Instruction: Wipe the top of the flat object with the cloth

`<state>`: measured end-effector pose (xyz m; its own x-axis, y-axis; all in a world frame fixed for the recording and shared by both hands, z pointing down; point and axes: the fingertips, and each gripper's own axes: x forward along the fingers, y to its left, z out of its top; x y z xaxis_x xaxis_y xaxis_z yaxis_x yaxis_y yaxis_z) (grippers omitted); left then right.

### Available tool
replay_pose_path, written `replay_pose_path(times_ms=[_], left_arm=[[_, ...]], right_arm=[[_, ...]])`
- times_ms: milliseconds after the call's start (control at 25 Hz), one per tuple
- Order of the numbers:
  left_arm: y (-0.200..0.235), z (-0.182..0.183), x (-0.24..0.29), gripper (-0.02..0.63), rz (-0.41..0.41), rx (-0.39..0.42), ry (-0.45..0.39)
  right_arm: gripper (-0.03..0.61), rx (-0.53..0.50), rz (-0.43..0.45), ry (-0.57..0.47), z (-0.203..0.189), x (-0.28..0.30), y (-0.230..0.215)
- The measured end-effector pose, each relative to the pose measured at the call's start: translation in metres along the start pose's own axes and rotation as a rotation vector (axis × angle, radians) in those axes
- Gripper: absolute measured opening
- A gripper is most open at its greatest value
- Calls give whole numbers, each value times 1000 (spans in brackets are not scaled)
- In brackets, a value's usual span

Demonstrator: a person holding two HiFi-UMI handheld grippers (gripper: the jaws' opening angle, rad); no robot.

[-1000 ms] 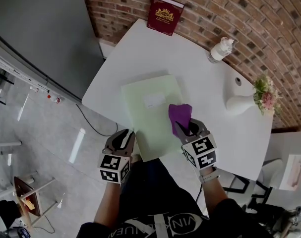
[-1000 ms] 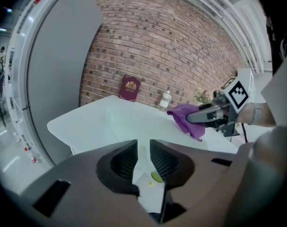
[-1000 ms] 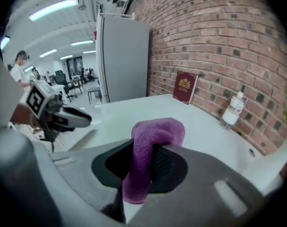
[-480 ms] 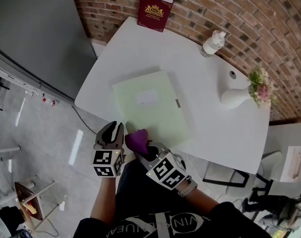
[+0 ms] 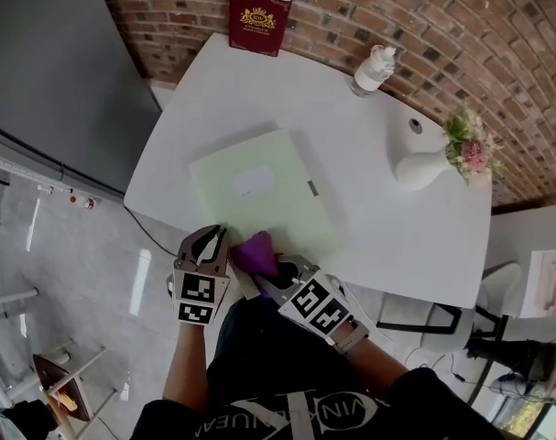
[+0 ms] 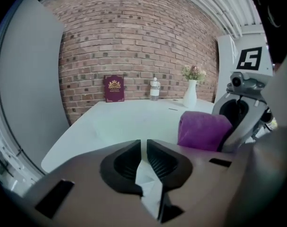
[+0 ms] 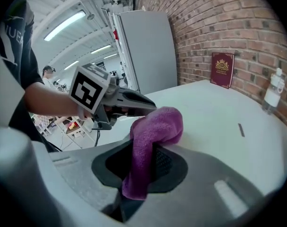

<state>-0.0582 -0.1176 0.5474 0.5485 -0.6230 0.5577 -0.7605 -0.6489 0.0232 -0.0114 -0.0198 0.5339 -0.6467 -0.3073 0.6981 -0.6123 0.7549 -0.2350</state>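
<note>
- The pale green folder [image 5: 259, 195] lies flat toward the near left corner of the white tabletop [image 5: 397, 236]. Its near edge is close to the tabletop's near edge.
- Our right gripper [image 5: 276, 278] is clenched on the purple cloth [image 5: 255, 253]. In the right gripper view the cloth runs down between the jaws and its folded end bulges out past them.
- The cloth sits at the folder's near edge, by its near left corner. We cannot tell whether it is pressing on the cover.
- Our left gripper [image 5: 215, 236] is just beside the cloth, at the same corner. Its jaws are nearly together and pinch a thin white scrap [image 6: 148, 178], either paper or tissue.
- We judge this to be the near end of a wiping stroke, with most of the cover lying beyond the cloth.
- The next move calls for laying the cloth's bulge flat on the cover and pushing it toward the far edge with even pressure. The stroke should cross the white label [image 5: 253, 182] without dragging the folder.
</note>
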Motion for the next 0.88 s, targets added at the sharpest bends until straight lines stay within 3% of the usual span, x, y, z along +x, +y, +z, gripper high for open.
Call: replay_pose_path(times_ms=[280, 560, 880], left_arm=[[-1, -2, 1, 40, -17, -46, -18], [0, -1, 1, 40, -21, -51, -23], [-1, -1, 1, 40, -44, -111, -32]], right_arm=[[69, 52, -181, 21, -33, -41, -75], [69, 67, -282, 46, -45, -67, -115], [69, 217, -357, 12, -62, -93, -153]])
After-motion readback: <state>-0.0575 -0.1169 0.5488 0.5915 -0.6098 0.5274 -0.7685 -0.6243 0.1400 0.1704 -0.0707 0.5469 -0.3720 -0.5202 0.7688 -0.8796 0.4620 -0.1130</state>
